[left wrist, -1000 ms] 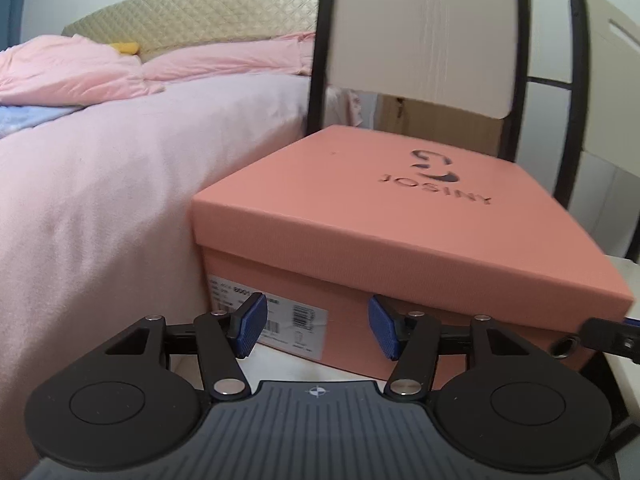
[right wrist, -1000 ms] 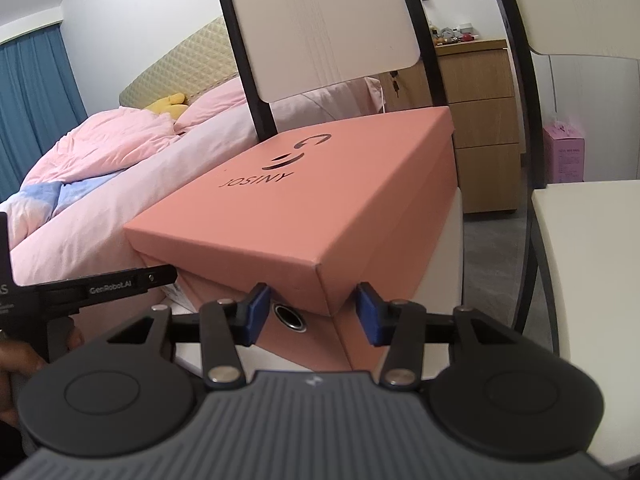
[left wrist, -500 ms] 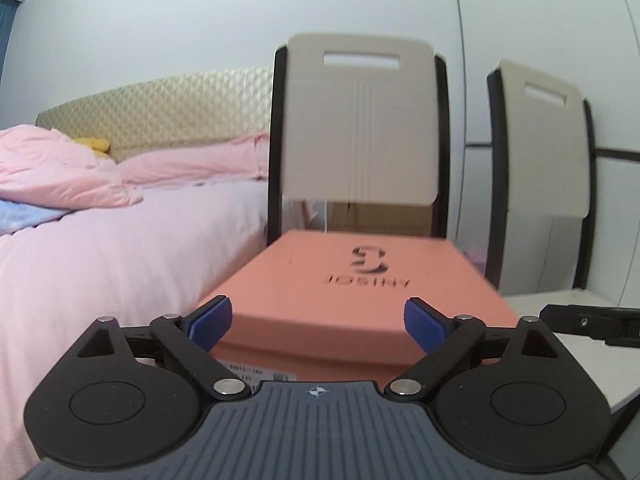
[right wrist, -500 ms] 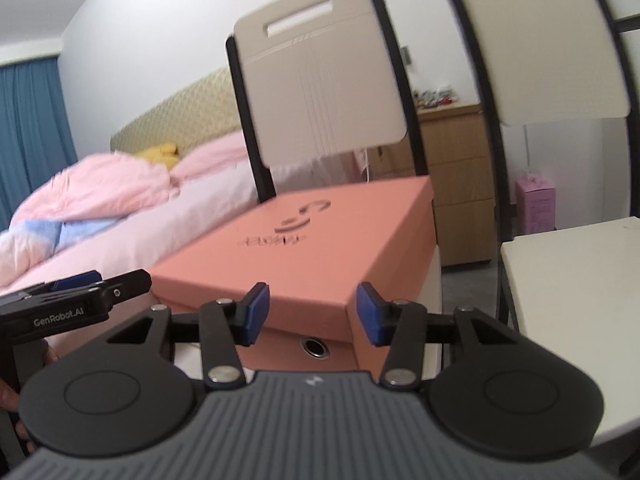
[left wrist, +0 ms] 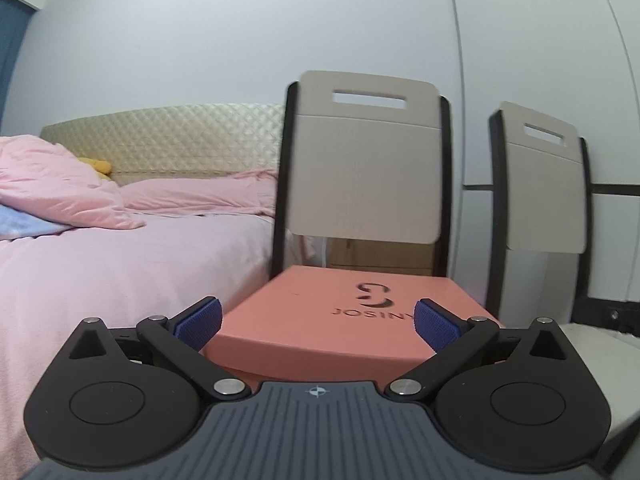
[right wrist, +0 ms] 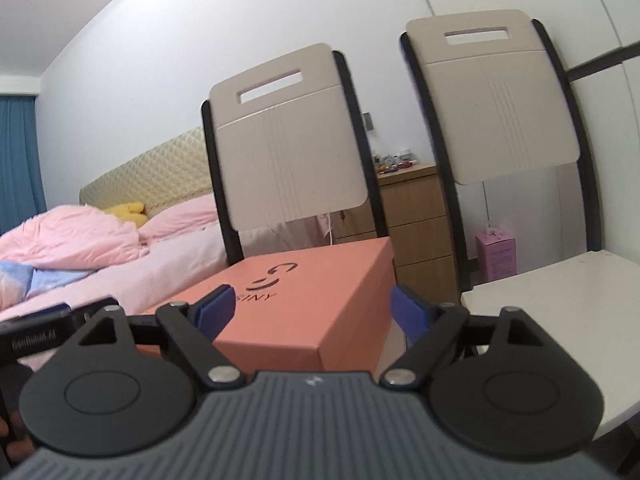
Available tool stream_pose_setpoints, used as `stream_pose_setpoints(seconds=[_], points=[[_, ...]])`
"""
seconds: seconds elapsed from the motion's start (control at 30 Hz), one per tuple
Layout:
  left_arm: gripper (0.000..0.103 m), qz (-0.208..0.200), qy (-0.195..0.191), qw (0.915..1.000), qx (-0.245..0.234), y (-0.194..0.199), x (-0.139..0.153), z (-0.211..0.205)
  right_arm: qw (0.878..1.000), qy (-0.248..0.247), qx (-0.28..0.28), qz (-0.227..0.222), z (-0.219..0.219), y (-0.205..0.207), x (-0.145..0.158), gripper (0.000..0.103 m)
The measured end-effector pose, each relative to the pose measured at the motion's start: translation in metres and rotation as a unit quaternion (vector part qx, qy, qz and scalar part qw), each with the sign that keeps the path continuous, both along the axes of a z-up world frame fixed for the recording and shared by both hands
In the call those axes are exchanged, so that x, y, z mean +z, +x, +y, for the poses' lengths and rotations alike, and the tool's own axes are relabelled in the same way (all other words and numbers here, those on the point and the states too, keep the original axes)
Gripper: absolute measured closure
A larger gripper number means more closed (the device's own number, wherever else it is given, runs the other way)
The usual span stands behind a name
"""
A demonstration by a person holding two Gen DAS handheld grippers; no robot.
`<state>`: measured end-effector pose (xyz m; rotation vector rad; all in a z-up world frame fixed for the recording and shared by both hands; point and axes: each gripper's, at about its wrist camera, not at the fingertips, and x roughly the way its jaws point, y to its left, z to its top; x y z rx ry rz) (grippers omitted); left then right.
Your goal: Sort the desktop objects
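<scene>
Salmon-pink shoe box (left wrist: 320,320), lid shut, logo and "JOSINY" printed on top. Lying flat on a chair seat beside the bed.

My left gripper (left wrist: 316,320) shows matte black linkage arms, round black hubs, silver pivot screws and blue textured pads (left wrist: 199,321), above a grey ribbed housing bearing a small crosshair mark. My right gripper (right wrist: 312,312) looks identical (its housing mark is blurred); white lettering marks the neighbouring black tool.
</scene>
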<state>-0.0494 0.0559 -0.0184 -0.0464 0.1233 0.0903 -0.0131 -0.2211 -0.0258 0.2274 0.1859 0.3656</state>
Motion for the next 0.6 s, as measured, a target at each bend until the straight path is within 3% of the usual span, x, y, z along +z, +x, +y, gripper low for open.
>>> stream_pose_setpoints(seconds=[0.07,0.23,0.6], points=[[0.000,0.001,0.004,1.0000,-0.003,0.001,-0.002,0.000,1.000,-0.007,0.001,-0.004,0.004,0.000,-0.002,0.009],[0.000,0.008,0.023,0.9997,0.005,0.003,-0.003,-0.006,0.999,-0.026,-0.007,-0.024,0.013,-0.003,-0.003,0.003],[0.000,0.005,0.042,0.9989,0.017,0.001,-0.003,-0.015,0.999,-0.033,-0.002,-0.015,0.017,-0.010,-0.008,0.000]])
